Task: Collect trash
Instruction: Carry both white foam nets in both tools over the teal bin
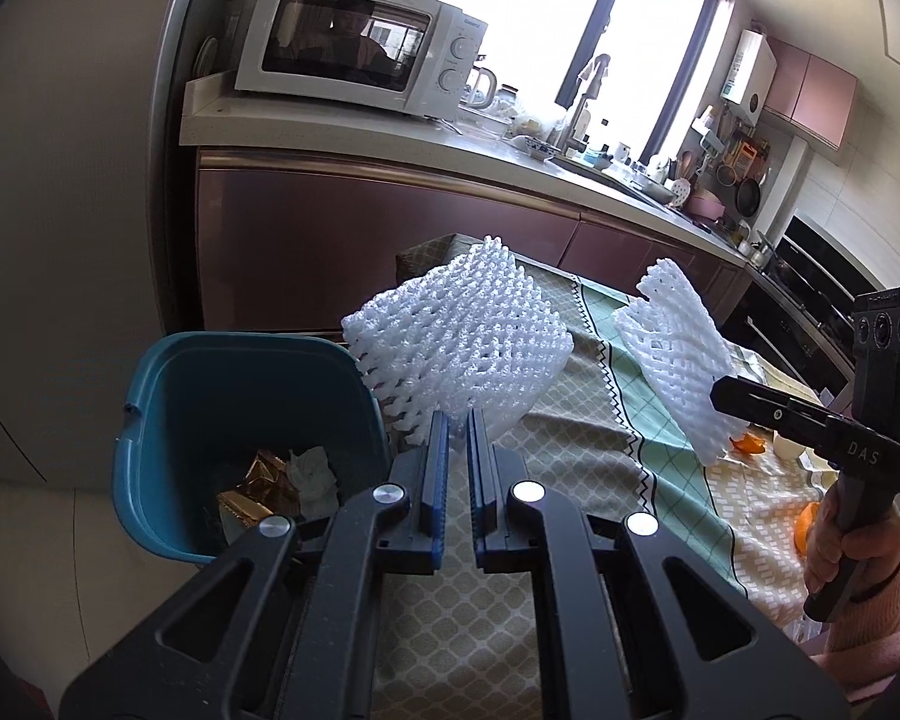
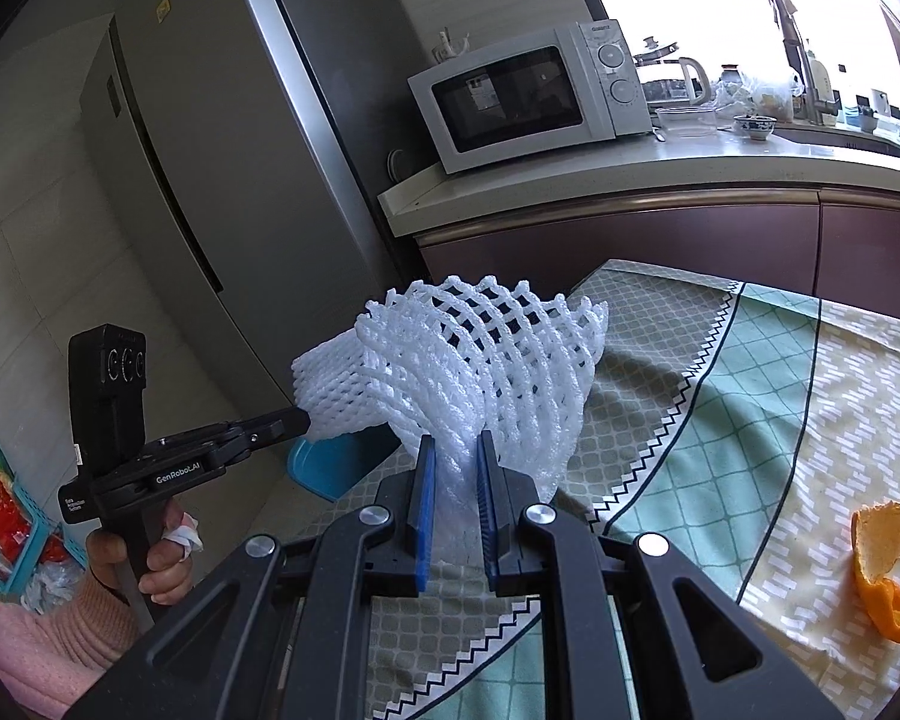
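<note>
Carrying two white foam fruit nets, one pinched in my left gripper [image 1: 459, 420], one [image 2: 450, 372] in my right gripper [image 2: 455, 450], above the tablecloth; next, over the teal plastic bin [image 1: 150, 420], release.

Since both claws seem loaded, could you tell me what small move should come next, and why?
Probably carry the left claw a little further left, over the blue bin, then release. It is shut on a white foam net beside the bin's rim, and the bin already holds trash. The right claw grips a second net.
</note>
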Available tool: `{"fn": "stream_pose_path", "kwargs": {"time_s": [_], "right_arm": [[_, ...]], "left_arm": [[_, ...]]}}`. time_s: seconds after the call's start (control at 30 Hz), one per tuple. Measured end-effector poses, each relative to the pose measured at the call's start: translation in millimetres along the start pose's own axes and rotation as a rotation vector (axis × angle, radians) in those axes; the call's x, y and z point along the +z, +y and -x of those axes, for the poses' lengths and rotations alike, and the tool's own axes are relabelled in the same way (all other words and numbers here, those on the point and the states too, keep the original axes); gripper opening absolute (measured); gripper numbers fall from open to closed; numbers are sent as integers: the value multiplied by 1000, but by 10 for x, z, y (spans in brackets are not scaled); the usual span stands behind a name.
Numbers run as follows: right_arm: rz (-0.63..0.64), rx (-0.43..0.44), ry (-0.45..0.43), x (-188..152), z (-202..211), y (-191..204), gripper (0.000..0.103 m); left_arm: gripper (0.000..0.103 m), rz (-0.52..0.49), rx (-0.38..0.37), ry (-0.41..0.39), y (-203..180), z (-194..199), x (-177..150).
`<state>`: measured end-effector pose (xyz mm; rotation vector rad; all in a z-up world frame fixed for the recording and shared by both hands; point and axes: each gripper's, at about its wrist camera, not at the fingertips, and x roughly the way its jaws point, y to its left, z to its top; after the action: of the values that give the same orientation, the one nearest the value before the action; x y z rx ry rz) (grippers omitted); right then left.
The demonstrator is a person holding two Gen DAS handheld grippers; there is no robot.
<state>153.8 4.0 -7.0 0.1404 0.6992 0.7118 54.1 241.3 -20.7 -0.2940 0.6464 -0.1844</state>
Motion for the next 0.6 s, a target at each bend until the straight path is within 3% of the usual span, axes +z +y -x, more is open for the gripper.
{"fn": "stream_pose_path", "kwargs": {"time_s": [0.6], "right_arm": [[71, 98, 66, 178, -472, 316, 12]], "left_arm": [[7, 83, 100, -8, 485, 92, -44]]}}
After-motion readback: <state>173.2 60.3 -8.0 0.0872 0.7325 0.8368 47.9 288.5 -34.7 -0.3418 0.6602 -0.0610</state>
